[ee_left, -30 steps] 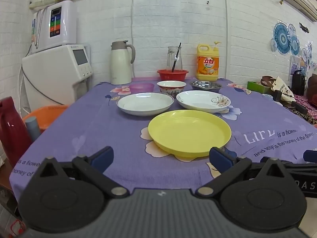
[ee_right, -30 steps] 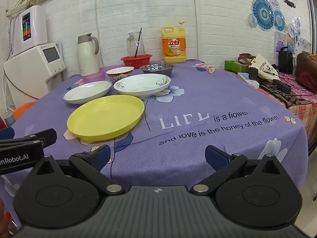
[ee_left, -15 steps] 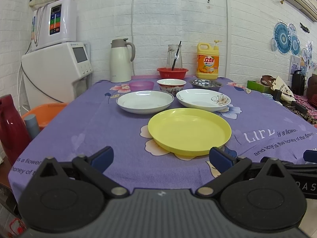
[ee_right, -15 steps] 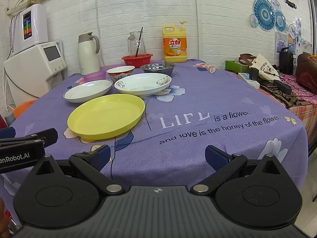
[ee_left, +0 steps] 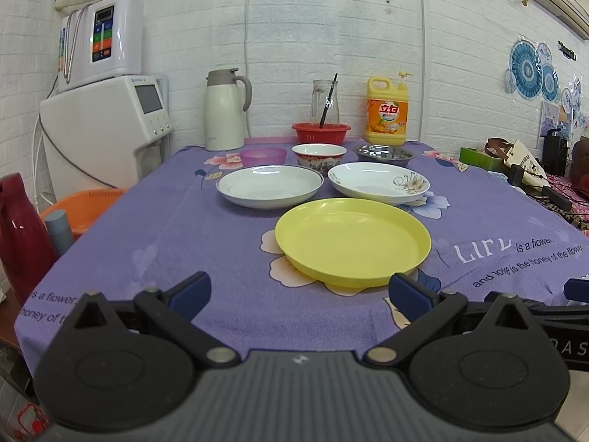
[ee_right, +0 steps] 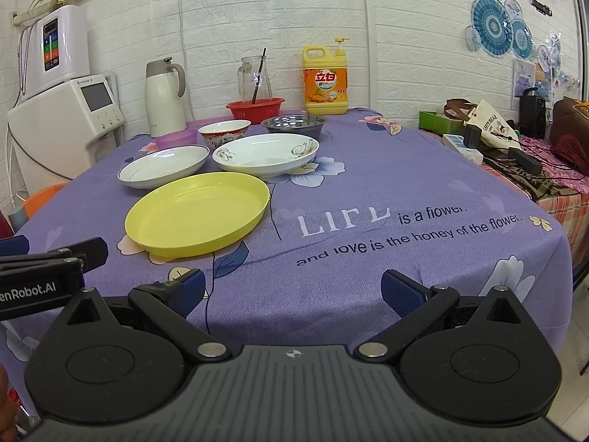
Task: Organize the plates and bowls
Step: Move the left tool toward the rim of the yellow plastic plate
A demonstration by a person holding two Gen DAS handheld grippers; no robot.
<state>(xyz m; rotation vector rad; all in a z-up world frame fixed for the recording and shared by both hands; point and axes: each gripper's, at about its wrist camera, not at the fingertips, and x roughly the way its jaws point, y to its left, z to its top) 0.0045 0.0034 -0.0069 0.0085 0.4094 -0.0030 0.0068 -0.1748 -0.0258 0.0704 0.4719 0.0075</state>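
Crockery, six loose pieces, none stacked, spread on the purple flowered cloth of the table [ee_left: 176,228]. Yellow plate [ee_left: 352,241]: nearest the front edge, flat and alone, probably the base for any stack, being broadest. White plate with dark rim [ee_left: 269,185]: behind it to the left. White plate with flower print [ee_left: 378,183]: behind it to the right, its near edge close to or just over the yellow rim; cannot tell which. Bowls, back row: small purple bowl [ee_left: 263,155], patterned china bowl [ee_left: 318,154], steel bowl [ee_left: 383,153], all upright and apart, so each can be lifted singly. Left tongs [ee_left: 298,289]: wide apart, empty, held low at the table's front edge, facing the yellow plate. Right tongs [ee_right: 291,287]: likewise wide and empty, just beside the left pair, over bare cloth to the right of the plates. Judged stage: sorting not yet begun. Background, against the brick wall: white jug [ee_left: 225,109], glass pitcher [ee_left: 324,103] behind a red basket [ee_left: 321,133], yellow detergent bottle [ee_left: 386,112]; white appliance [ee_left: 106,132] left of the table.
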